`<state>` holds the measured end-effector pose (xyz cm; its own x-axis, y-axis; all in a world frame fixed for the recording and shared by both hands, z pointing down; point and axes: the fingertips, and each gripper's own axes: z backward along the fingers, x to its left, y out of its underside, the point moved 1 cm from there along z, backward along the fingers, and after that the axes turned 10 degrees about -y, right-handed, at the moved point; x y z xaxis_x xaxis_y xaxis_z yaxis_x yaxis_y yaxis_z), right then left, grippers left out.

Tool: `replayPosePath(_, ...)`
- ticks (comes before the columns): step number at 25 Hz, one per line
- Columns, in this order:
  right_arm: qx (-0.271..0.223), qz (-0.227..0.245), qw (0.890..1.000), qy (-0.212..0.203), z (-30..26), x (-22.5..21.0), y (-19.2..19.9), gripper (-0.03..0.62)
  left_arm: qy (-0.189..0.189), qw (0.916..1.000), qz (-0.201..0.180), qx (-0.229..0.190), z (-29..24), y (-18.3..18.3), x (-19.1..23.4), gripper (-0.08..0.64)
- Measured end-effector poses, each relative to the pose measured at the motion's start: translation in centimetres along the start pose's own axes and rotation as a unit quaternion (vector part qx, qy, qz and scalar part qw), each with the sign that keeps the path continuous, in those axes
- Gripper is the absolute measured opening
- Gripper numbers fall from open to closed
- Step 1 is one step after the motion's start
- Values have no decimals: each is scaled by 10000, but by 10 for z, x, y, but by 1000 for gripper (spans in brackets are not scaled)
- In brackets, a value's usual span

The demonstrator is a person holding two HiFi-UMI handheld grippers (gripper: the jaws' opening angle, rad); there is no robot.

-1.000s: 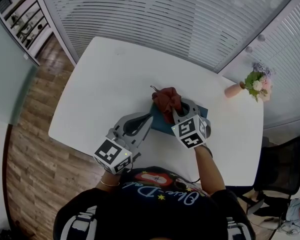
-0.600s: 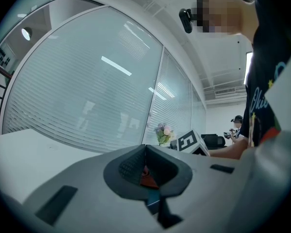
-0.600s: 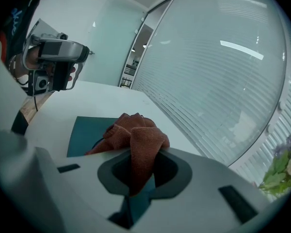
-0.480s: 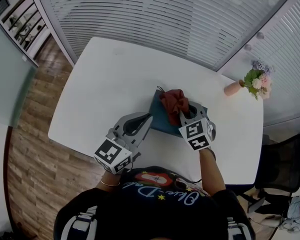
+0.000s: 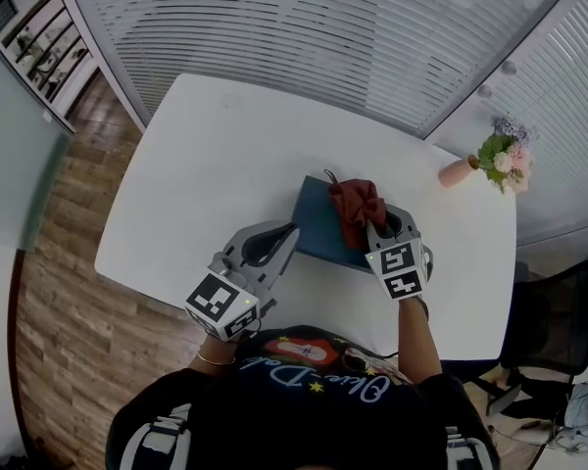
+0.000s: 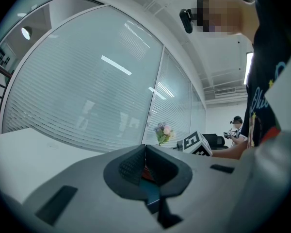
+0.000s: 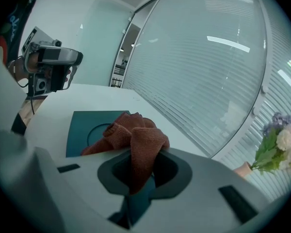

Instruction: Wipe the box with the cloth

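The left gripper and the right gripper are grey with dark insides. Each has a white cube with black square marks. The person wears a black shirt with pale blue writing and a thin bracelet.

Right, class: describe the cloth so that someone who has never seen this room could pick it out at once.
Find the white table, then the flat teal box lying on it near the person. The cloth is the crumpled rust-red knitted bundle on the box's right side, pinched in the right gripper. It is the only soft, rumpled thing on the table.
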<state>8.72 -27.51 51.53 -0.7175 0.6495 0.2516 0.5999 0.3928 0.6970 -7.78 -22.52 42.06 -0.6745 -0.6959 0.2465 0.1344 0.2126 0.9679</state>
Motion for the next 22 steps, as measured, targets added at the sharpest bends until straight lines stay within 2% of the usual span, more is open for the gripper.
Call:
replayPosePath(18,334,-619,9956,617,40,-29,53,43,-29,10000,10,-27,4,-1,2,5)
replayPosePath(22,466,-582,9940,796,47,-34,59,43,-50,10000,-2,-30,5,-2,2,5)
